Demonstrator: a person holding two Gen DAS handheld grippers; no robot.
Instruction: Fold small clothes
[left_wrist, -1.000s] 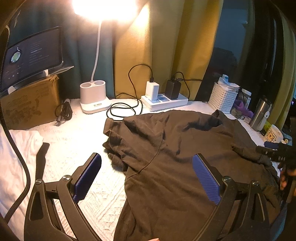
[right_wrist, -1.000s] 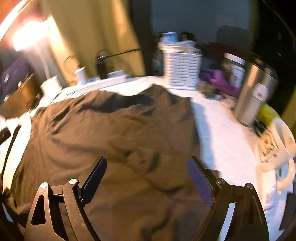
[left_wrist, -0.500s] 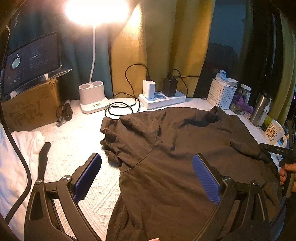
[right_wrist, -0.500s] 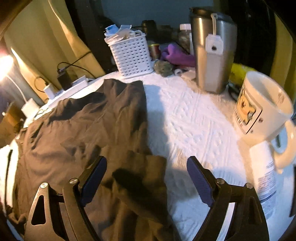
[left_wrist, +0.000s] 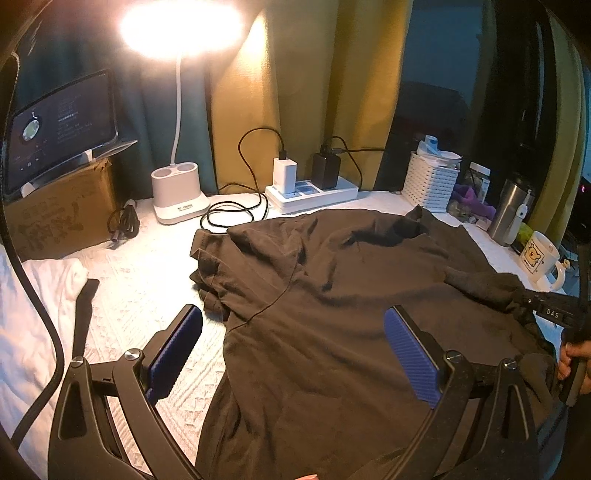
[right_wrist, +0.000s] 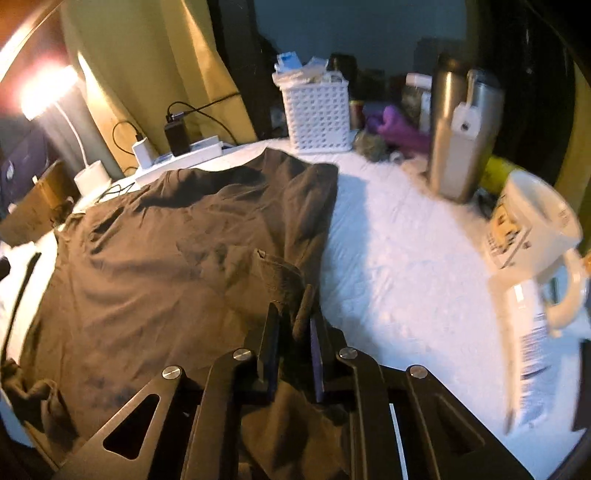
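Since a moment ago the right tool (right_wrist: 291, 328) has swung in from wide apart and its jaws are closing on a bunched sleeve edge of the dark brown cotton shirt (left_wrist: 332, 314), which lies spread and rumpled across the white textured bench (right_wrist: 399, 266). With that edge pinched, a fold of the right side inward looks ready to begin, while the left tool (left_wrist: 291, 354) hovers with its blue pads wide apart over the shirt's lower middle, gripping nothing.

Right gripper (right_wrist: 291, 328) jaws closing; left gripper (left_wrist: 295, 350) jaws wide.
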